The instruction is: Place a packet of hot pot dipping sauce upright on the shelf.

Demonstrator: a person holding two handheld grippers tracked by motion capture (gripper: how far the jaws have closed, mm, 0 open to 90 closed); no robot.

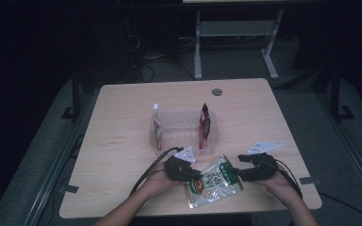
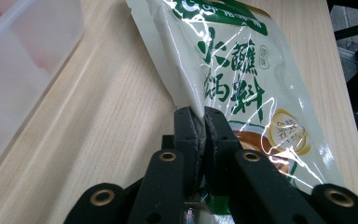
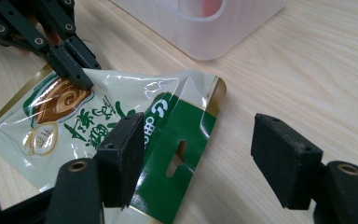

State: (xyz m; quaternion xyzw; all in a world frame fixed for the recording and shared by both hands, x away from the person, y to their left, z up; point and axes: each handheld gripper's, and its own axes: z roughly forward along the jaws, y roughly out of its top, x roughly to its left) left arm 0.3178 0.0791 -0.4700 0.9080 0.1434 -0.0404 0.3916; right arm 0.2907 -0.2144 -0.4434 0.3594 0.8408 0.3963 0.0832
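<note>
A cream and green food pouch (image 1: 214, 181) lies flat near the table's front edge, between the two hands. My left gripper (image 1: 199, 176) is shut on the pouch's left edge; in the left gripper view its jaws pinch the thin film of the pouch (image 2: 233, 70) at the gripper (image 2: 203, 116). My right gripper (image 1: 239, 173) stands open at the pouch's green top end. In the right gripper view the green header of the pouch (image 3: 121, 107) lies under its gap (image 3: 198, 135), untouched by the pads, while the left gripper (image 3: 70, 65) grips the far side.
A clear plastic tub (image 1: 184, 113) stands just beyond the pouch, with a pale sachet (image 1: 157, 127) leaning at its left wall and a red packet (image 1: 204, 123) at its right. The wooden table (image 1: 122, 117) has a round grommet (image 1: 217, 91) at the back.
</note>
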